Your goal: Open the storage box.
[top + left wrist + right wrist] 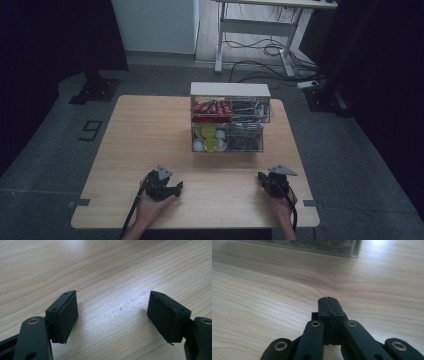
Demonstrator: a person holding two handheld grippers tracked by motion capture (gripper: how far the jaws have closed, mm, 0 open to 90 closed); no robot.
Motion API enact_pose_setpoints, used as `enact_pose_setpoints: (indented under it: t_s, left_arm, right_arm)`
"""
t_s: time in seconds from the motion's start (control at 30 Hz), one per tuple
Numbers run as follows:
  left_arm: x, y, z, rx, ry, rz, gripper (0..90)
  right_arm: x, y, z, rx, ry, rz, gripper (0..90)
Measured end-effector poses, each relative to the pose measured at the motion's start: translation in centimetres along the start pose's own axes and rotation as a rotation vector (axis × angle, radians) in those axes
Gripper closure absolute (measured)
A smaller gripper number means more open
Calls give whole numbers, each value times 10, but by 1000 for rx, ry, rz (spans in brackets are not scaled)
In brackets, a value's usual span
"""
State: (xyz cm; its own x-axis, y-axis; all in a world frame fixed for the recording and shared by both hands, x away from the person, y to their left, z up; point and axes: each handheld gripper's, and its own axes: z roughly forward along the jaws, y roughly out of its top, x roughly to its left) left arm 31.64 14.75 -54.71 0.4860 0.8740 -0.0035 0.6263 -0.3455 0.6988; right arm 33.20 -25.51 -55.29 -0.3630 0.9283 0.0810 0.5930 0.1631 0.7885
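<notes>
Below, left tool (112, 315) released (nothing between its pads), right tool (329, 302) clenched empty, both low over bench (150, 130) at lower frame.

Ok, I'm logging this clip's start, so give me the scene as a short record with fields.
surface: wooden table
left tool: open, nothing between its jaws, low over bare wood
right tool: shut, empty, pointing toward the organizer
clear drawer organizer: at the table's far middle, apart from both tools
organizer contents: red packets above, yellow and white round items below
</notes>
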Motion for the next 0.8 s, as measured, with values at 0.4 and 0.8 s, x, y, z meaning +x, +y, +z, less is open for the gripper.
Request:
enact_pose_setpoints:
  t_s: [0.4,0.8]
  left_arm:
    - [0,1,1,0,1,-1,247]
    - [0,1,1,0,2,-1,247]
  right_arm:
    - [16,16,-7,-95,59,18,892]
    - [25,33,2,-124,75,20,892]
